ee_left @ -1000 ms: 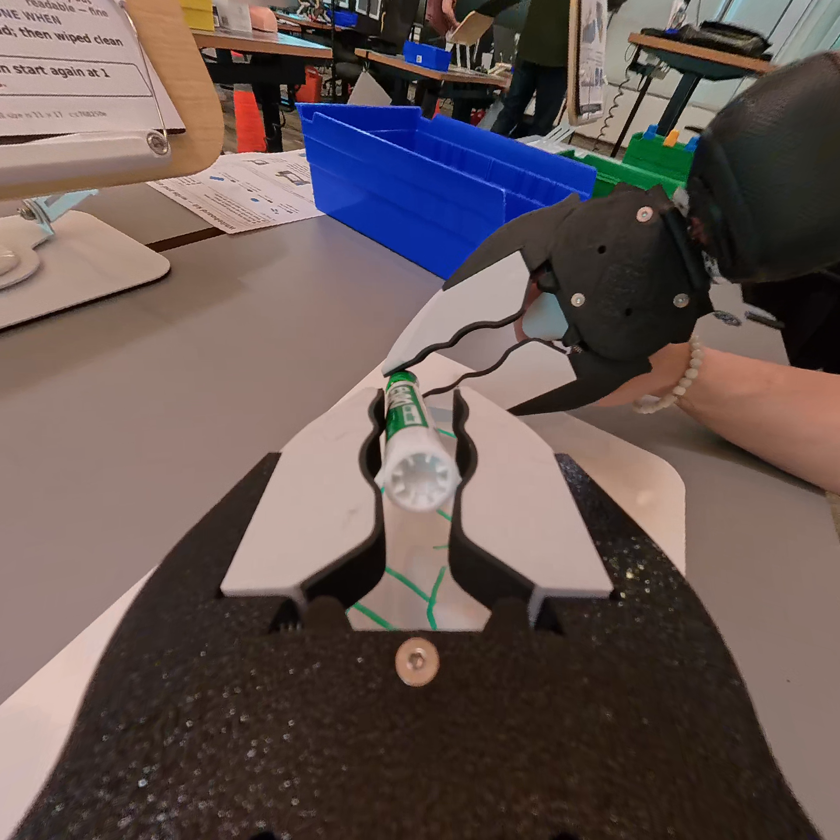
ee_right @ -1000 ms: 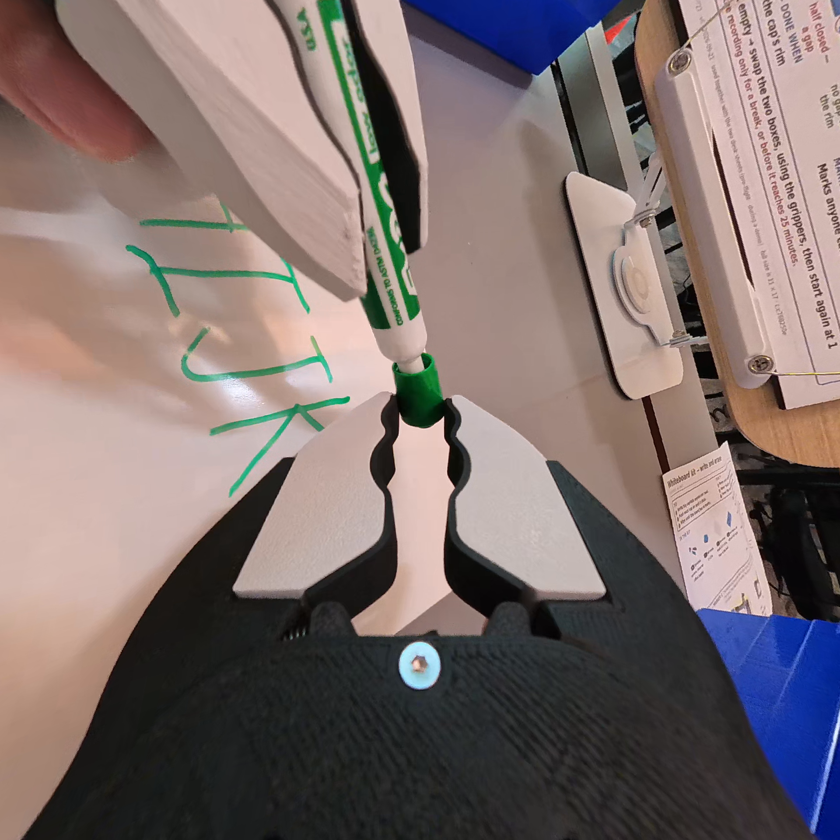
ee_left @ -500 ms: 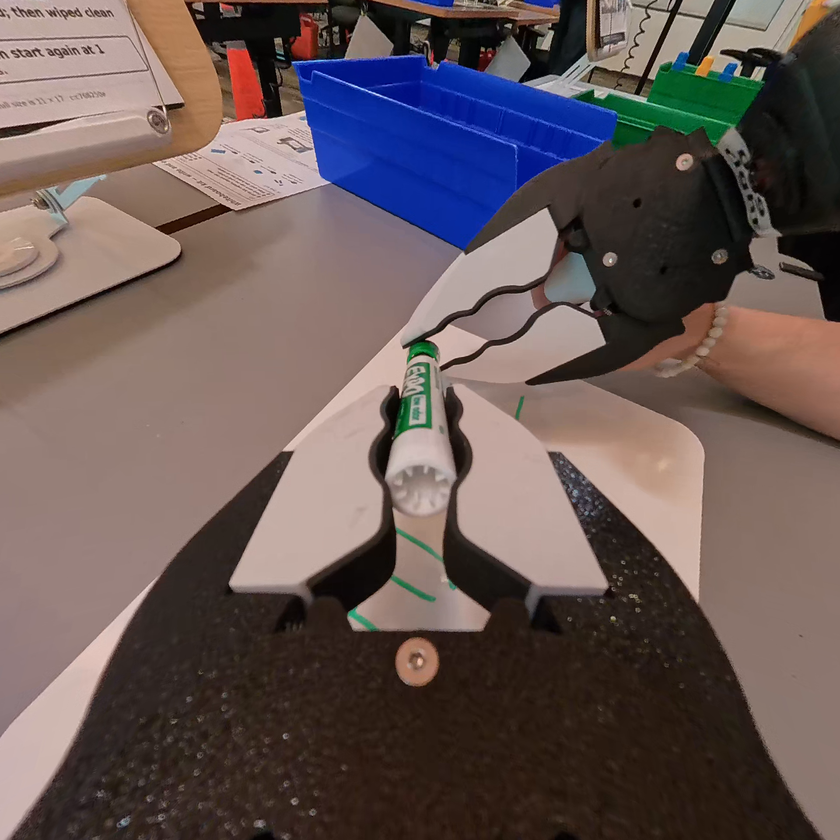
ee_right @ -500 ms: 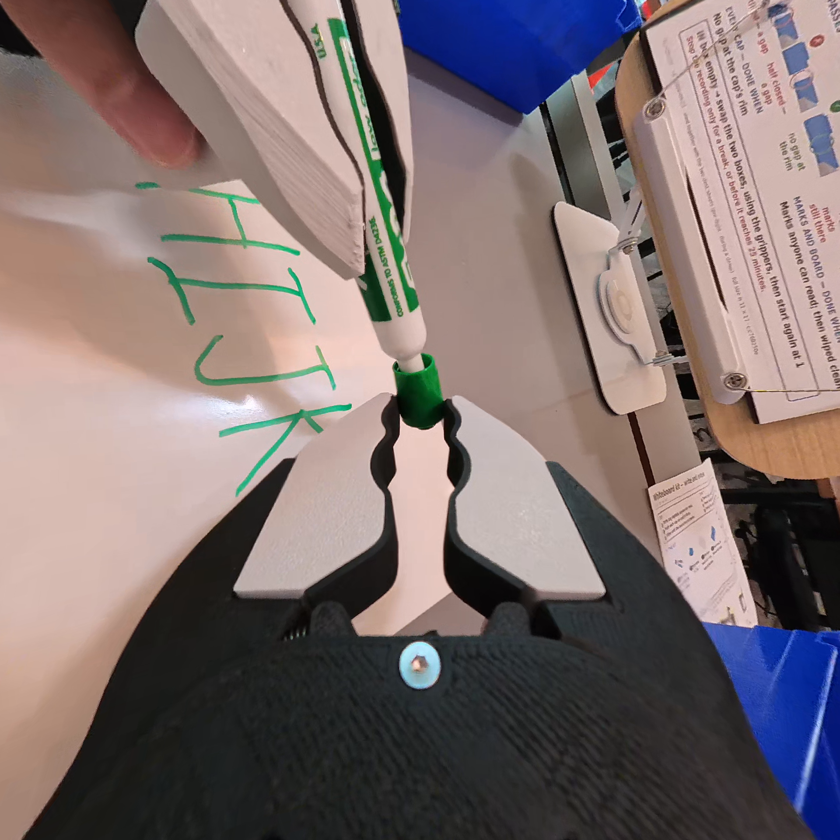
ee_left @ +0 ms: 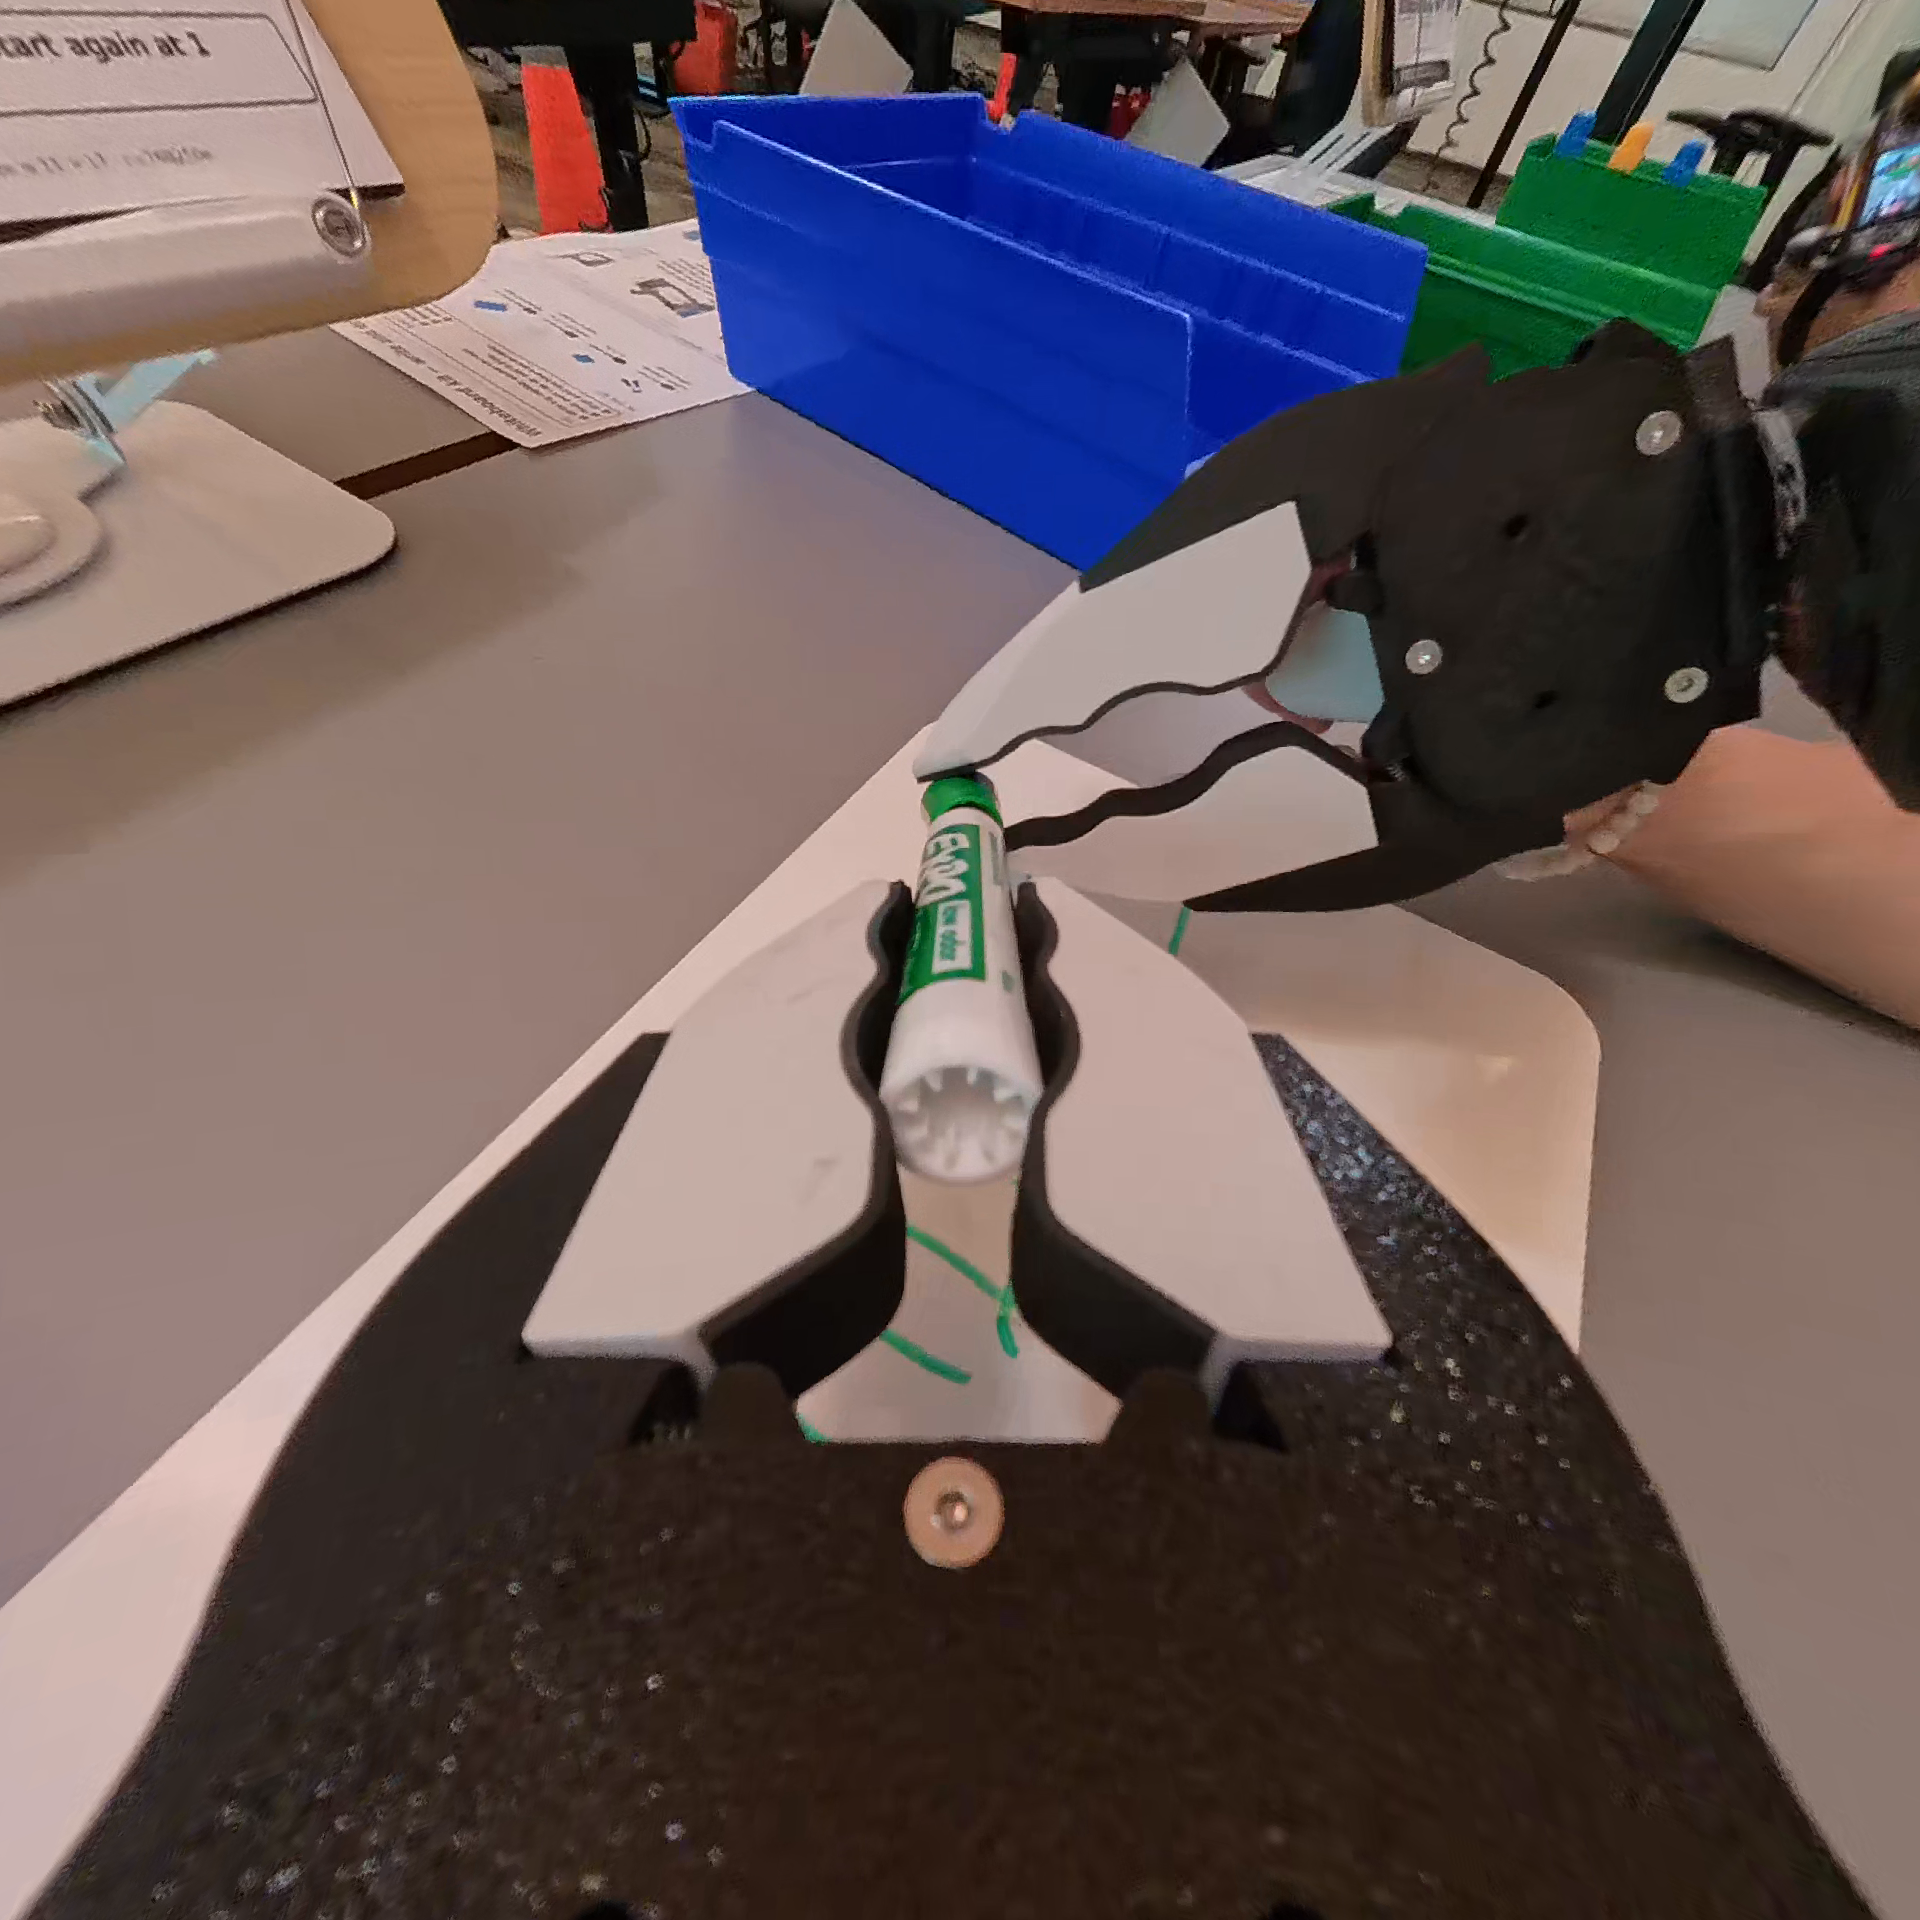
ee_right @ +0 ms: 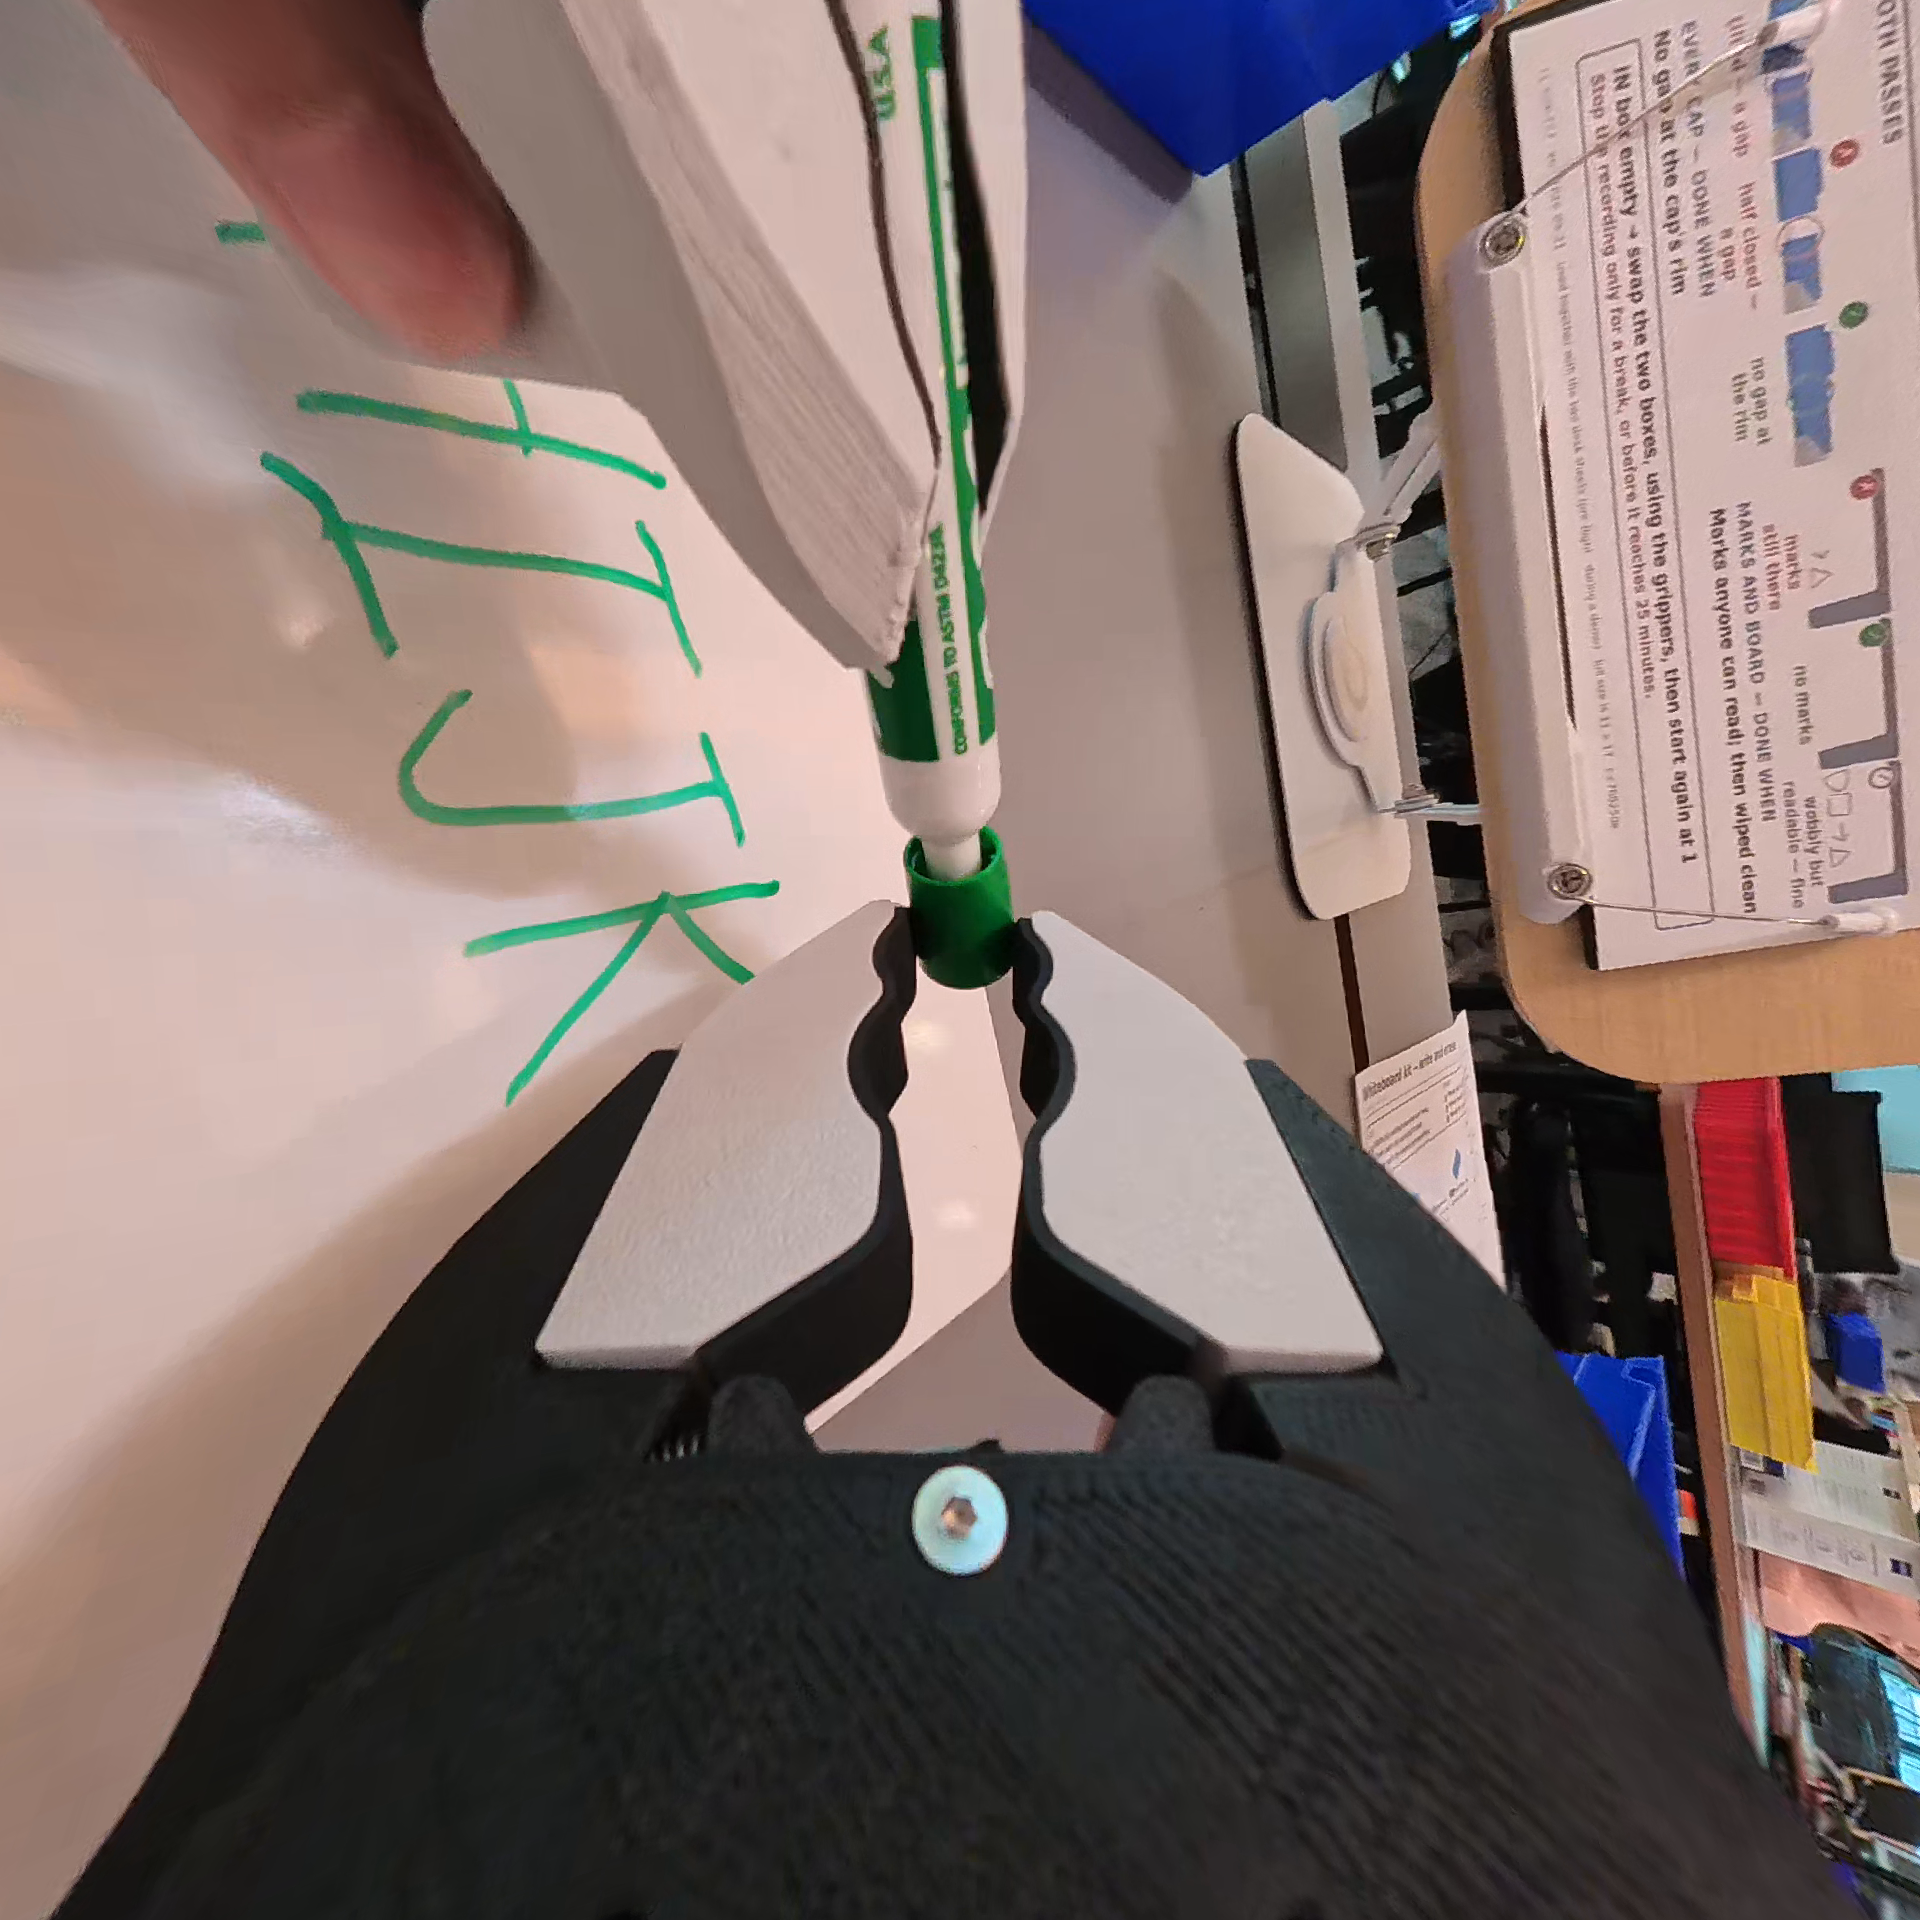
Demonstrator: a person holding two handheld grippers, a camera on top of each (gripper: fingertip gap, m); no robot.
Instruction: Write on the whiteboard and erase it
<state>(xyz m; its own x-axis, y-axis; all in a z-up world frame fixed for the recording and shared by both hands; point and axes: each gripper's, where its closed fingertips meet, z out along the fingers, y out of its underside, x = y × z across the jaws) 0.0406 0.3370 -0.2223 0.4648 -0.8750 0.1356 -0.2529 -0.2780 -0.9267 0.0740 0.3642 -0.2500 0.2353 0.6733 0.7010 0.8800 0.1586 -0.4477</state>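
My left gripper is shut on a white and green marker, which points forward and down over the whiteboard. My right gripper is shut on the green cap at its fingertips. The marker has its white tip inside the cap's open mouth, with a gap left between barrel and cap. The cap also shows in the left wrist view, pinched by the right gripper. Green handwritten marks lie on the whiteboard beside the marker.
A blue bin and a green bin stand behind the board. An instruction sheet on a wooden stand with a white base is at the left. A paper sheet lies on the grey table. A person's forearm rests at the right. About 6 cm separates my left fingertips from my right.
Both grippers have shifted a little together over the board, and more of the green writing shows. The marker's tip has stayed in the cap's mouth.
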